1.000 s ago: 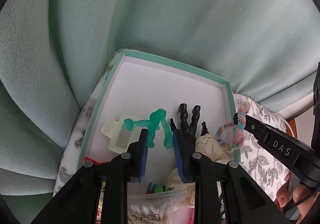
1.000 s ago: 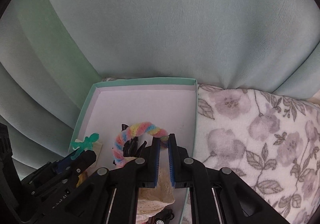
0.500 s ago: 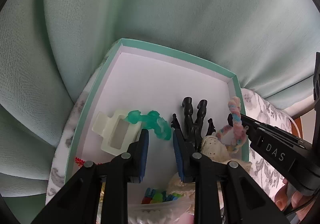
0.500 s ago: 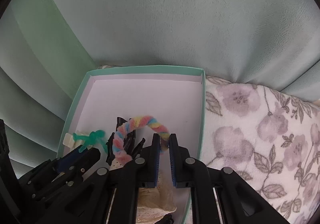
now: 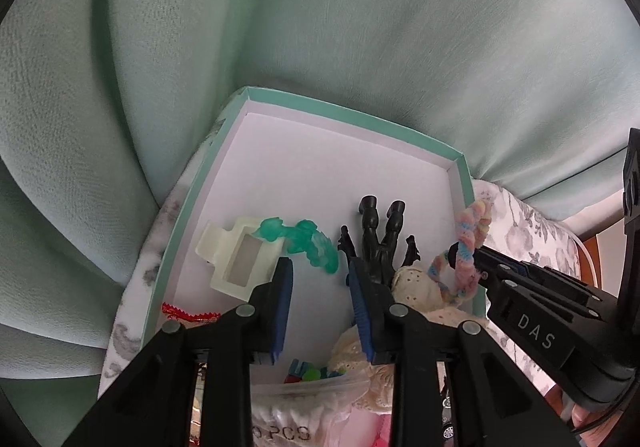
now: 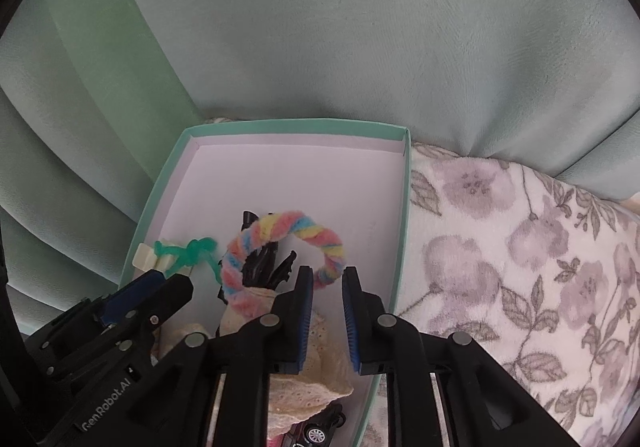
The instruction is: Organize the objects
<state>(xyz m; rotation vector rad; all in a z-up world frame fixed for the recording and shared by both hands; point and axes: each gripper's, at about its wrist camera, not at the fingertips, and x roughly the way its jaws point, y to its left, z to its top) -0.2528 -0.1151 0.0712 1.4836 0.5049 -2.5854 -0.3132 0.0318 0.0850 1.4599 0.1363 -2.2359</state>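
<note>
A mint-rimmed box (image 5: 348,107) (image 6: 292,125) with a white floor holds several small things. A green toy figure (image 5: 308,243) (image 6: 188,251) lies on a cream hair claw clip (image 5: 236,259), just ahead of my open, empty left gripper (image 5: 318,279). A black toy figure (image 5: 378,243) lies beside it. A pastel rainbow fuzzy ring (image 6: 280,251) (image 5: 464,251) rests on the black figure and a cream lace cloth (image 6: 304,367). My right gripper (image 6: 323,283) is open right behind the ring, its jaws apart.
A floral blanket (image 6: 520,267) lies right of the box. Pale green curtain folds (image 6: 320,27) stand behind and left. A plastic bag with coloured bits (image 5: 312,387), a red wrapper (image 5: 180,313) and a toy car (image 6: 316,431) sit at the box's near end.
The right gripper opened and let go of the rainbow ring, which now rests in the box. The green figure dropped from the left gripper onto the hair clip, and the left gripper opened wider.
</note>
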